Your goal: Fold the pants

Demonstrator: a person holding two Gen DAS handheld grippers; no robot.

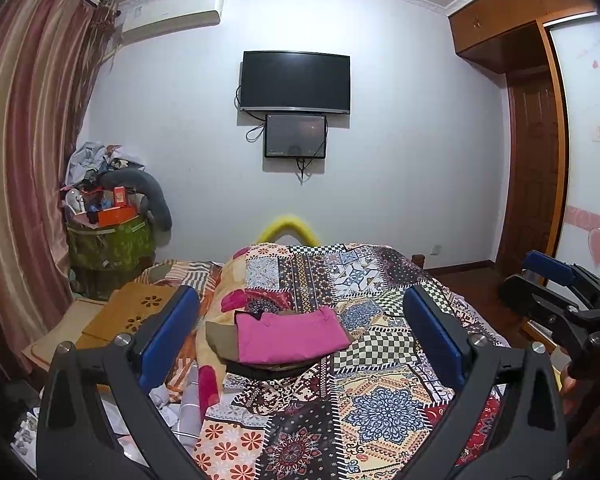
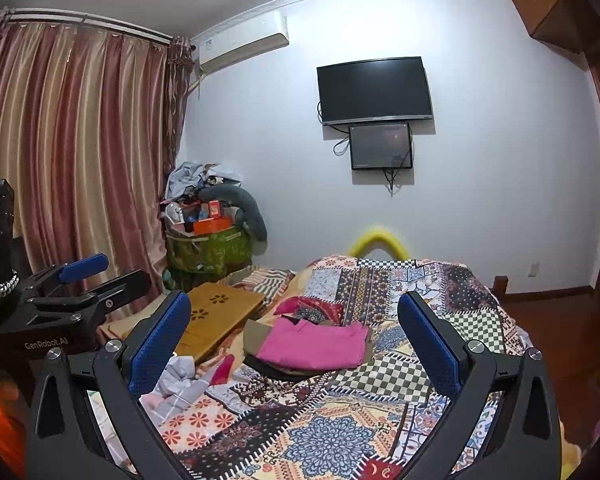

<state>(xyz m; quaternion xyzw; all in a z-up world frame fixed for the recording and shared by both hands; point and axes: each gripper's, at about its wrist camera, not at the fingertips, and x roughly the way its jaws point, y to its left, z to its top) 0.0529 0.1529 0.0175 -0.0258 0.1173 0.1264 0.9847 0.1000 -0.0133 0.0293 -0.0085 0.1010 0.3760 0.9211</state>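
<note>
Left gripper (image 1: 300,332) and right gripper (image 2: 294,336): matt black plastic frames, blue pads (image 1: 168,336) with a fine dimpled texture, bright metal screw heads at the pivots. Pink pants (image 2: 314,344): soft matt cloth, smooth-folded, stacked on brown and dark cloth pieces. Quilt (image 1: 372,360): printed patchwork cloth, matt, lightly creased. Board (image 2: 220,312) at the bed's left edge: light wood, smooth, with cut-out flower holes. Curtain (image 2: 72,152): satin-like cloth with a striped sheen. TV (image 1: 295,80): glossy dark screen. Wardrobe (image 1: 512,8): varnished wood, semi-gloss.
</note>
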